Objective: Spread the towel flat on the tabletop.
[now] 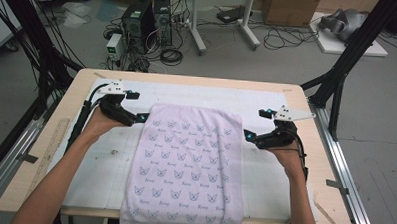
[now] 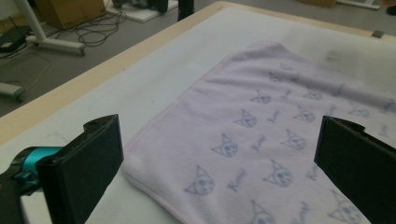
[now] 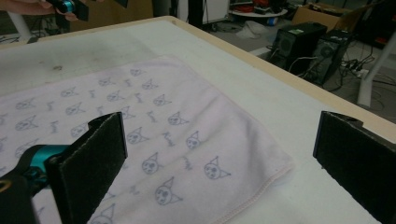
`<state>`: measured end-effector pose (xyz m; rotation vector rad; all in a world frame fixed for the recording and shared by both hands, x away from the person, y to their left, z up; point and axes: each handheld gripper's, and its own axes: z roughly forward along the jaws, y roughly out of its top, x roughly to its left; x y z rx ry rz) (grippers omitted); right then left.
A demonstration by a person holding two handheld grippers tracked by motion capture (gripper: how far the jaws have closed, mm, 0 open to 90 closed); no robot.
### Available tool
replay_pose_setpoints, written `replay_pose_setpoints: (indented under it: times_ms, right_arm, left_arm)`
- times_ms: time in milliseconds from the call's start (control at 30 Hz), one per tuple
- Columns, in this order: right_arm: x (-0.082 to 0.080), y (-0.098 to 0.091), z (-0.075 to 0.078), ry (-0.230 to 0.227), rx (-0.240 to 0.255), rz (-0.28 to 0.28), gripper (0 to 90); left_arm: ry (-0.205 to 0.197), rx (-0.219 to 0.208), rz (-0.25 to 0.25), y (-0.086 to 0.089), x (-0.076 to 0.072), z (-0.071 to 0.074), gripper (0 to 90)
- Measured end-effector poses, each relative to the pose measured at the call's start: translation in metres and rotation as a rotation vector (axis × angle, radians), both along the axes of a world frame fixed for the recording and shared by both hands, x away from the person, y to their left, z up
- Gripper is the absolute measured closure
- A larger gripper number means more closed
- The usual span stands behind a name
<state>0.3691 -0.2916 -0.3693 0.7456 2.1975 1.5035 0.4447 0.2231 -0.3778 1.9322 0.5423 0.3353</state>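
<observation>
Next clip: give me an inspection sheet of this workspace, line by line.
Surface: wooden table under a white mat, faintly stained.
Job's things: pale towel with cat-face print, flat, near end over the table edge.
Clutter: ruler along the table's left edge.
Grippers: left gripper open at the towel's far left corner; right gripper open at its right edge.
Cables: loose cables on the floor.
Surroundings: two computer towers, cardboard box.
</observation>
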Motion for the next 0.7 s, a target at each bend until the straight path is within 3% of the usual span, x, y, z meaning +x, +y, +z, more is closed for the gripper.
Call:
replay_pose_setpoints:
  times_ms: [167,300,433,600,700]
  right_arm:
    - [0.001,0.0,0.001,0.001,0.004,0.008,1.8]
    - [0.0,-0.002,0.002,-0.002,0.009,0.002,1.8]
    - [-0.002,-0.004,0.004,-0.002,0.01,-0.005,1.8]
    - [-0.003,-0.004,0.005,-0.007,0.016,-0.004,1.8]
    - [-0.003,-0.002,0.005,-0.004,0.013,-0.001,1.8]
  left_arm:
    - [0.042,0.042,0.037,-0.004,0.027,-0.005,1.7]
    - [0.071,0.073,0.039,-0.012,0.046,-0.008,1.8]
    - [0.094,0.077,0.051,-0.018,0.059,-0.014,1.7]
    - [0.144,0.125,0.08,-0.022,0.07,-0.031,1.8]
    - [0.169,0.16,0.082,-0.023,0.074,-0.041,7.1]
